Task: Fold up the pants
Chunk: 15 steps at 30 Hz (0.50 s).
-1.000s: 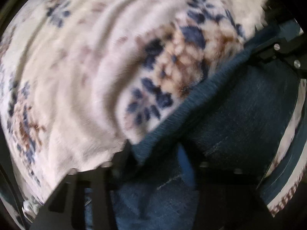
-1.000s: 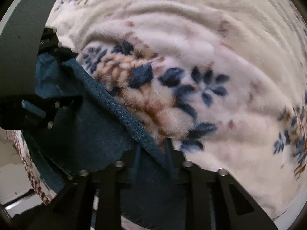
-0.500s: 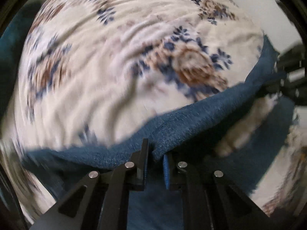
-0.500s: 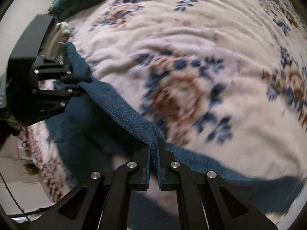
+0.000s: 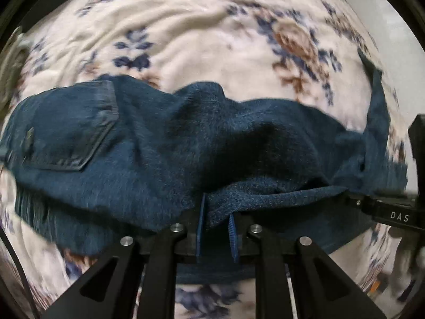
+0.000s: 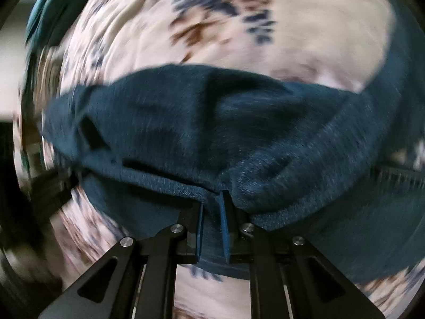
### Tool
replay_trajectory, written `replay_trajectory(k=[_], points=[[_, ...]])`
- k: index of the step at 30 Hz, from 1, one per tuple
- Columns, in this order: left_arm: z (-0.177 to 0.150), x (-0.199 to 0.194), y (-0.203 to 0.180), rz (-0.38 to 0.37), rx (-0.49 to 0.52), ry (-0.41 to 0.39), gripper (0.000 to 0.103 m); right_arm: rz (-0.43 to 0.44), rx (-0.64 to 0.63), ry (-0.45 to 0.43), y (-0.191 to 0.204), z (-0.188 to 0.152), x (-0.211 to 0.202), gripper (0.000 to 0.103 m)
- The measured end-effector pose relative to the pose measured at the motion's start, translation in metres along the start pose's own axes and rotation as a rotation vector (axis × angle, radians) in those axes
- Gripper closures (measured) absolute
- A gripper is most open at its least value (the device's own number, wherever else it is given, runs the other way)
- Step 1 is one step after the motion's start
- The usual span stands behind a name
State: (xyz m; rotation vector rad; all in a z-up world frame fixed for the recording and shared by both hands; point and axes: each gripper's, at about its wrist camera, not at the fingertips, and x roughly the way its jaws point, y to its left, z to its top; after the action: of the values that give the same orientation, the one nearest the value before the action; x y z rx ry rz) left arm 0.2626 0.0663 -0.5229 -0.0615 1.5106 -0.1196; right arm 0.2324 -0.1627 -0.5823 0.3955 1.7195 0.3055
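Both claws, your left gripper (image 5: 215, 230) and right gripper (image 6: 212, 226), pinch one edge of the pants (image 5: 159, 143), carrying it over the blanket (image 5: 212, 47). Mid-fold, likely: next lay that edge squarely onto the lower layer.

each wrist view looks steeply down, close over its own claw at the frame's bottom; both share the pants (image 5: 164, 143) and floral blanket (image 5: 202, 42).
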Motion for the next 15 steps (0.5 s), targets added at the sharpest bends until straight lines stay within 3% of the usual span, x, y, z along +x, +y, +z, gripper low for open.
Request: replay_trajectory(k=[4,7,9,11,12,13,14,15], points=[[-0.010,-0.028,-0.010,0.037,-0.020,-0.064,0.086,0.075,0.104,-0.029,-0.004,-0.008,-0.024,0.087],[-0.019,-0.042,-0.010,0.054,-0.023,-0.097,0.084,0.077,0.085,-0.027,0.005,-0.016,-0.043,0.085],[-0.027,-0.048,-0.011,0.074,-0.030,-0.111,0.076,0.052,0.049,-0.018,0.013,-0.017,-0.054,0.084],[-0.036,-0.053,-0.007,0.080,-0.055,-0.100,0.049,-0.026,-0.015,-0.019,0.026,-0.021,-0.060,0.078],[-0.038,-0.051,-0.006,0.082,-0.071,-0.097,0.042,-0.057,-0.037,-0.017,0.026,-0.013,-0.063,0.071],[-0.042,-0.052,-0.004,0.082,-0.080,-0.094,0.036,-0.111,-0.062,-0.015,0.033,-0.015,-0.065,0.030],[-0.043,-0.053,-0.005,0.087,-0.087,-0.094,0.034,-0.136,-0.077,-0.011,0.024,-0.013,-0.068,0.000],[-0.046,-0.053,-0.003,0.093,-0.100,-0.090,0.034,-0.154,-0.092,-0.017,0.026,-0.017,-0.070,0.000]])
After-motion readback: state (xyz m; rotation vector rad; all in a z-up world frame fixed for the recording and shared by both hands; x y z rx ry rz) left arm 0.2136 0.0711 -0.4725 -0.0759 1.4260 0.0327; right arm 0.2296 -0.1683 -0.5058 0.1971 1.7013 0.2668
